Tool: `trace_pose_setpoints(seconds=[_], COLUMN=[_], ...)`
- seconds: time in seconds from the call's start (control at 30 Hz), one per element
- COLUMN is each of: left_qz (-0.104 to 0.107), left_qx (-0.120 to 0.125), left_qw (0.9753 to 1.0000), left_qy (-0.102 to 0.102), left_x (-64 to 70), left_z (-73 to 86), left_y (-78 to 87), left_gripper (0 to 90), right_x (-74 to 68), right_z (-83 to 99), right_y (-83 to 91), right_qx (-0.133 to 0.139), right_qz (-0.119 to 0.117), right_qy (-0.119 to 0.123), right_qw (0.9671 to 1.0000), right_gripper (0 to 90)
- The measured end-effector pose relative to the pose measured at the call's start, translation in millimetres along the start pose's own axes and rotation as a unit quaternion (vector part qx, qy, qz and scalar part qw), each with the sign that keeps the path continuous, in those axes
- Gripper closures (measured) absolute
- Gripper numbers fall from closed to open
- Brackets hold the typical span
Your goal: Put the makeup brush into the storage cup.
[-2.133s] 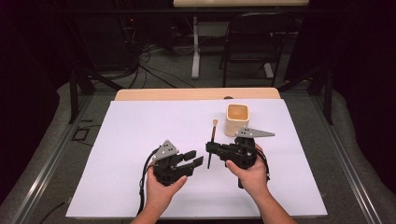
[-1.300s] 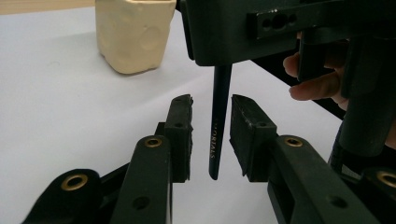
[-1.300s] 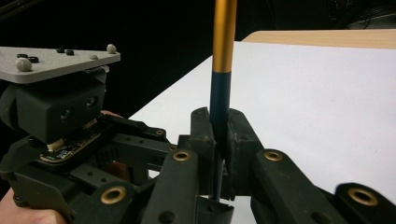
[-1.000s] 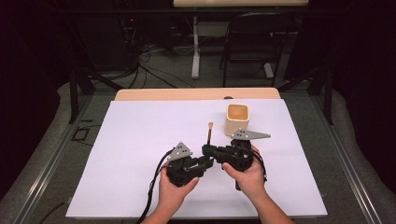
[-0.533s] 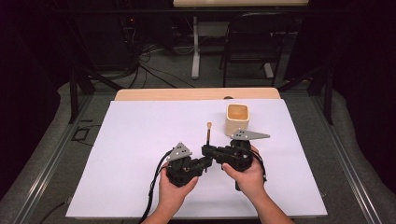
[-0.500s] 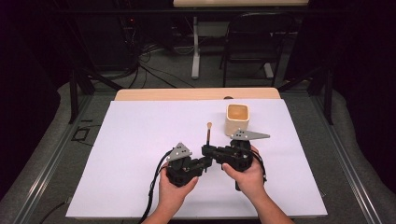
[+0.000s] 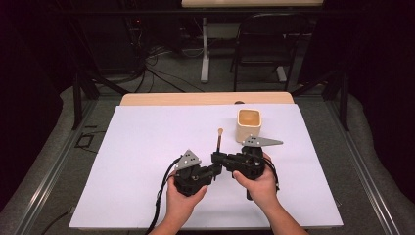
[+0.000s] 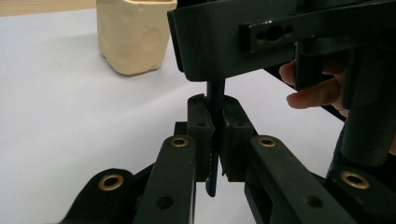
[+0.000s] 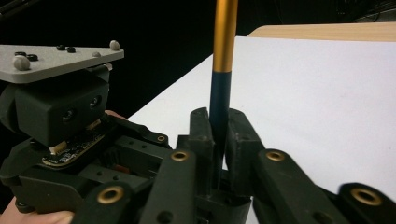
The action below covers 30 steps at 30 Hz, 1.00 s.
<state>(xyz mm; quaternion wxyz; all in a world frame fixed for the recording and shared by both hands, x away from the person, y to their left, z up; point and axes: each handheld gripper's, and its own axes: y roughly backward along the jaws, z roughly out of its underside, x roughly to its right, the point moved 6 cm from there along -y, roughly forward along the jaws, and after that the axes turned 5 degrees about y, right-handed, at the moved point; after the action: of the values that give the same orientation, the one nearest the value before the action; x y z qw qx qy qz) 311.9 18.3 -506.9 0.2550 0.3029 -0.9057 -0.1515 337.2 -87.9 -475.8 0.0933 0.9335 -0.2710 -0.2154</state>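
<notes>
Left gripper [image 7: 214,170] has closed in; now both its jaws and the right gripper's [image 7: 219,157] clamp the brush [image 7: 219,140]

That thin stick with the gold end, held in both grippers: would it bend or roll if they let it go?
The stick looks stiff: it runs straight between the right gripper and the left gripper, with no sag. It is slim and round, so it would probably roll on the flat table. It likely weighs little.
</notes>
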Motion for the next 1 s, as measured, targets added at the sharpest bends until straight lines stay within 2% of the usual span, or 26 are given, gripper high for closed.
trace_pose_setpoints(seconds=[0.27,0.9,1.0], left_qz=[-0.003,0.001,0.002], left_qx=[-0.004,-0.011,-0.013], left_qw=[1.0,0.9999,0.9999], left_qy=[-0.005,-0.008,-0.011], left_x=[0.0,3.9,4.5], left_z=[4.2,13.1,14.8], left_y=[-1.9,-6.9,-8.0], left_gripper=[84.5,84.6,84.6], right_x=[0.6,3.5,3.7], right_z=[-3.4,-9.6,-11.0], right_y=[3.1,10.8,10.9], right_qx=[0.006,0.017,0.026], right_qz=[0.0,0.011,0.01], right_qy=[0.003,0.004,0.003], right_qw=[1.0,0.9998,0.9996], right_gripper=[68.8,67.6,68.0])
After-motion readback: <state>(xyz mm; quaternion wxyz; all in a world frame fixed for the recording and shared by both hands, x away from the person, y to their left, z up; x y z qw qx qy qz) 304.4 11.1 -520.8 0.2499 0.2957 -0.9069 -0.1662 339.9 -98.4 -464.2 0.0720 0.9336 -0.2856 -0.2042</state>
